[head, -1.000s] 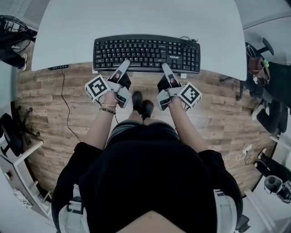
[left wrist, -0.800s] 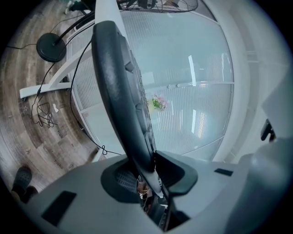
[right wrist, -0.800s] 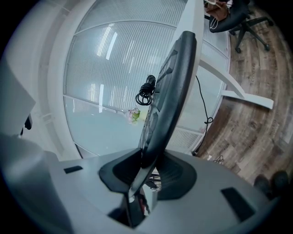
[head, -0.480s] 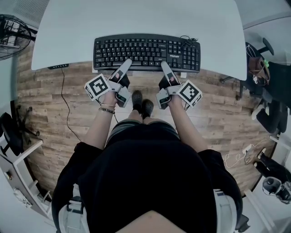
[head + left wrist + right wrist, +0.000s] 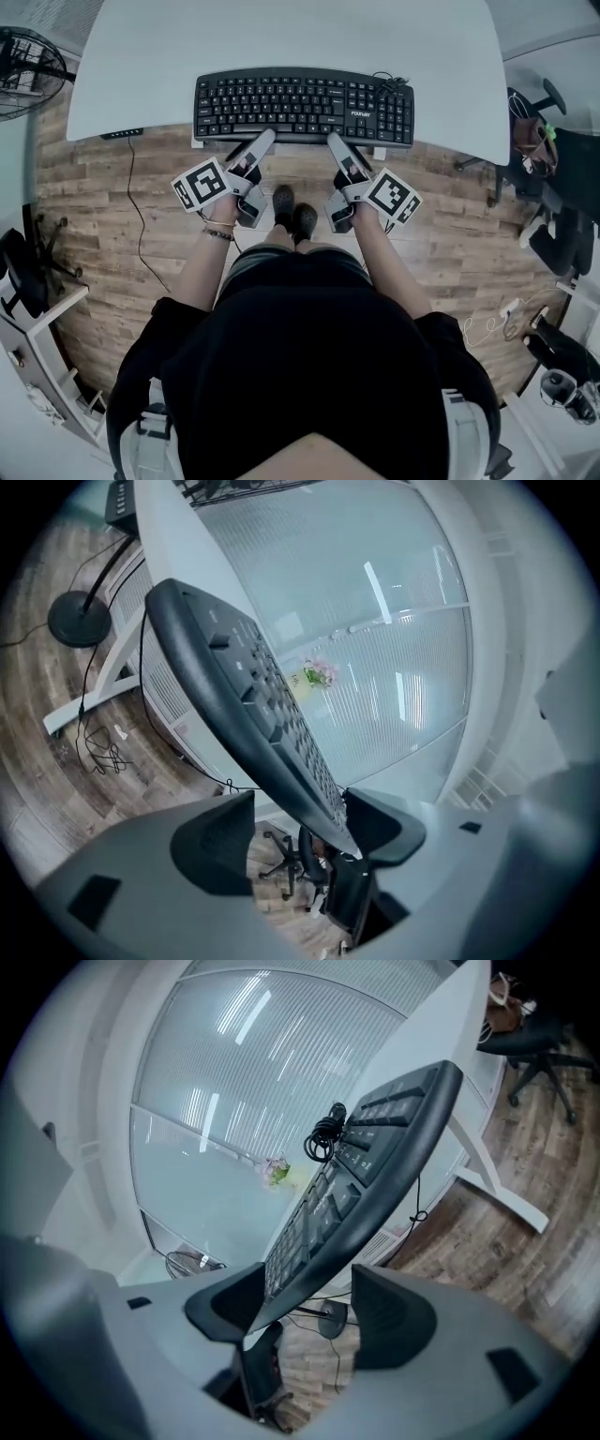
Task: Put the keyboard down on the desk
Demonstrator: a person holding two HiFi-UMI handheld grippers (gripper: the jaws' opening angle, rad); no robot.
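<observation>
The black keyboard lies flat on the white desk, along its near edge, with its coiled cable at the right end. My left gripper reaches the keyboard's front edge left of centre, and my right gripper reaches it right of centre. In the left gripper view the keyboard runs slantwise between the jaws of the left gripper, which are opening, one pad clearly apart from it. In the right gripper view the keyboard likewise passes between the opening jaws of the right gripper.
A fan stands at the far left beside the desk. Black office chairs and bags crowd the right side. A control box with a cable hangs off the desk's left front edge. The person's shoes rest on the wooden floor.
Both grippers' jaws have spread wider around the keyboard's front edge, and both hands have tilted slightly outward. The keyboard stays in place on the desk.
</observation>
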